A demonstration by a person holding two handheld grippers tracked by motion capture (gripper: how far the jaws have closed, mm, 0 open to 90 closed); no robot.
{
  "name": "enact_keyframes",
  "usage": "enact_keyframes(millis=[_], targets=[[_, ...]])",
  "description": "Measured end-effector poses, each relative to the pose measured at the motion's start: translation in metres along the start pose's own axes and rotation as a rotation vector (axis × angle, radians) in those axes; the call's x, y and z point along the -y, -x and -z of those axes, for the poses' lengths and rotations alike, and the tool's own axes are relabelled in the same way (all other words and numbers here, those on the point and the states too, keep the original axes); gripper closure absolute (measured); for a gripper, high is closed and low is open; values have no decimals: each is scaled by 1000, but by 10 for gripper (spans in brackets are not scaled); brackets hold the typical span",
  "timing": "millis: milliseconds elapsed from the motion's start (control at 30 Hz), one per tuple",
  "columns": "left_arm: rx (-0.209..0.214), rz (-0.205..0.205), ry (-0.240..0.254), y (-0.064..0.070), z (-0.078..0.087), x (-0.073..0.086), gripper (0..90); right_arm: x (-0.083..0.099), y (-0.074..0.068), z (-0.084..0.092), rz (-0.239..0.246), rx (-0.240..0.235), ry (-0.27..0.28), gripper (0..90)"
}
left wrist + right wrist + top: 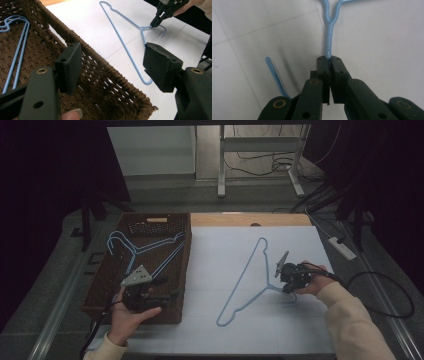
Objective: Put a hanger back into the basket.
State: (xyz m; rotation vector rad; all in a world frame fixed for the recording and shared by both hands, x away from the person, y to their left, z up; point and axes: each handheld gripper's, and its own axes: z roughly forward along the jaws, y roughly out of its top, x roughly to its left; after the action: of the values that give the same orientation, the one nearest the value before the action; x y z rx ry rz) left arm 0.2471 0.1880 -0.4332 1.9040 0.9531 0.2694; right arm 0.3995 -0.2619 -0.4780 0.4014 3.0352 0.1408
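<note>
1. Two blue wire hangers are sitting in this scene: one is lying flat on the white table sheet (pixel 210 270), the other is already resting inside the brown woven basket (pixel 100 285) at the left.
2. I am clamping my right gripper (pixel 329 58) onto the loose hanger (pixel 247 277), with the jaws pressed together on its twisted neck just below where the two shoulders split.
3. I am judging that the neck is the best place to pinch, since the wire there is doubled and stiff, so the frame should not swing much when lifted.
4. The hook end is curling beside my right jaws and is staying free of them.
5. I am holding my left gripper (pixel 112 65) over the near right corner of the basket, its jaws standing wide with nothing between them.
6. I am keeping it there, I think, so it is ready to steady the basket or receive the hanger.
7. The basketed hanger (pixel 142 251) is lying slanted across the basket, so the next one will likely need to be laid alongside it.
</note>
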Motion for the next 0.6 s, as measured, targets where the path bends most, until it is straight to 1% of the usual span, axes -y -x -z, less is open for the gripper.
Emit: enact_keyframes(millis=[33,100,133,200,233,267,333,433,500,533,567,600], targets=[[-5,-9,-3,2,0,-1,326,0,0,3,-7,-6,8,871],[1,-23,-1,6,0,-3,327,-1,-1,6,-16,-10,15,871],[2,-29,-3,8,0,-5,327,-2,-2,9,-22,-12,11,871],[-4,-54,-9,14,-1,-8,325,-3,-3,11,-24,-11,9,871],[1,-61,-11,17,-2,-9,325,-3,-3,13,-29,-17,9,871],[23,-66,-13,21,-4,-11,325,-4,-3,15,-30,-17,6,871],[49,-71,-24,26,-8,-13,325,-5,-4,17,-34,-20,3,871],[68,-98,-47,38,-17,-17,325,-7,-5,20,-33,-22,-1,871],[69,-115,-64,44,-23,-20,325,-9,-5,21,-34,-24,-5,871],[69,-115,-64,44,-23,-20,324,-9,-5,22,-34,-24,-5,871],[75,-131,-82,51,-30,-22,324,-10,-5,22,-33,-26,-7,871],[75,-131,-82,51,-30,-22,323,-10,-5,22,-34,-26,-7,871]])
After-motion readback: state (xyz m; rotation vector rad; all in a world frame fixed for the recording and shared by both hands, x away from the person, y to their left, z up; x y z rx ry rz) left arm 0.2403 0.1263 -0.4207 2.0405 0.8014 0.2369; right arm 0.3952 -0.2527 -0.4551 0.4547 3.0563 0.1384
